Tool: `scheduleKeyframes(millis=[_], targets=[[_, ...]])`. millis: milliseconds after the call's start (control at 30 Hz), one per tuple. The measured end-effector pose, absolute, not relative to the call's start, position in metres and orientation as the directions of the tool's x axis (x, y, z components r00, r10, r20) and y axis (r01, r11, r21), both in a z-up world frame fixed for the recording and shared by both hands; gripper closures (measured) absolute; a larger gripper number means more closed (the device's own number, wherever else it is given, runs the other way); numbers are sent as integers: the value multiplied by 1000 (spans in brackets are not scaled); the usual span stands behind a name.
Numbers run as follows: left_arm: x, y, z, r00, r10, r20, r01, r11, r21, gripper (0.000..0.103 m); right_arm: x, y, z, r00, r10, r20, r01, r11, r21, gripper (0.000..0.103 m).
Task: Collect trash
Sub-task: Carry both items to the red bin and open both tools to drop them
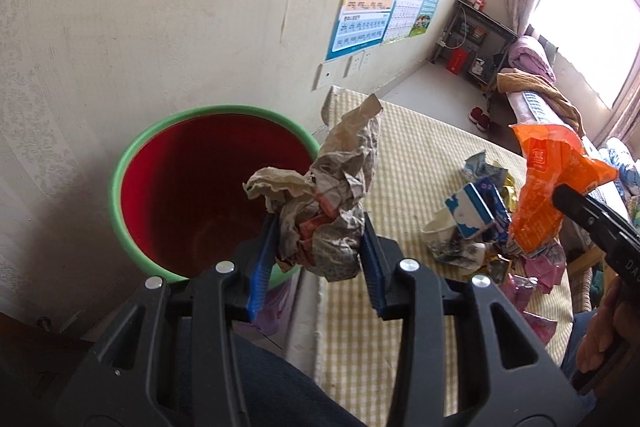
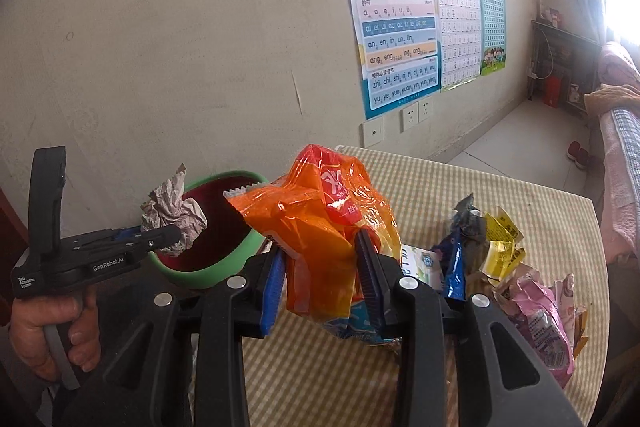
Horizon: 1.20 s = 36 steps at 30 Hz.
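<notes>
My left gripper (image 1: 320,227) is shut on a crumpled wad of paper (image 1: 332,195) and holds it over the near rim of a red bin with a green rim (image 1: 132,155). The right wrist view shows the same wad (image 2: 172,215) at the bin's (image 2: 224,267) left edge. My right gripper (image 2: 320,255) is shut on an orange plastic snack bag (image 2: 320,219), lifted above the checked table (image 2: 520,195), to the right of the bin. The bag also shows in the left wrist view (image 1: 552,183).
A heap of wrappers lies on the table: a blue and white carton (image 1: 472,211), a blue wrapper (image 2: 452,263), a yellow wrapper (image 2: 500,243), a pink bag (image 2: 540,323). The wall with posters (image 2: 396,19) stands behind the bin. A bed (image 1: 536,103) is to the right.
</notes>
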<state>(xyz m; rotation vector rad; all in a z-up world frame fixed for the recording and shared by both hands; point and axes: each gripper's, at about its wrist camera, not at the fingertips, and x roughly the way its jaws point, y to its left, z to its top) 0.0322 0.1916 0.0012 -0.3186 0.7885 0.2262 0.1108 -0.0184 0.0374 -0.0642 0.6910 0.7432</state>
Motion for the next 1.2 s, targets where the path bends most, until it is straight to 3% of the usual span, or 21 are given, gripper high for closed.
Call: scheduleKeyframes(millis=[300,933,1200], targets=[[23,231,1,702,192,-686,-421,888,-182,65,115,62,48,456,691,-561,-741,644,191,69],[-13,298,-22,734,161,-660,-542,724,-426,64,150,175,20,274,782,-559,-802,507,316,68],[-19,298,-24,757,149,-636,-526,715,-459,63,164,192,-2,242,776,-583,-789,507,347,67]])
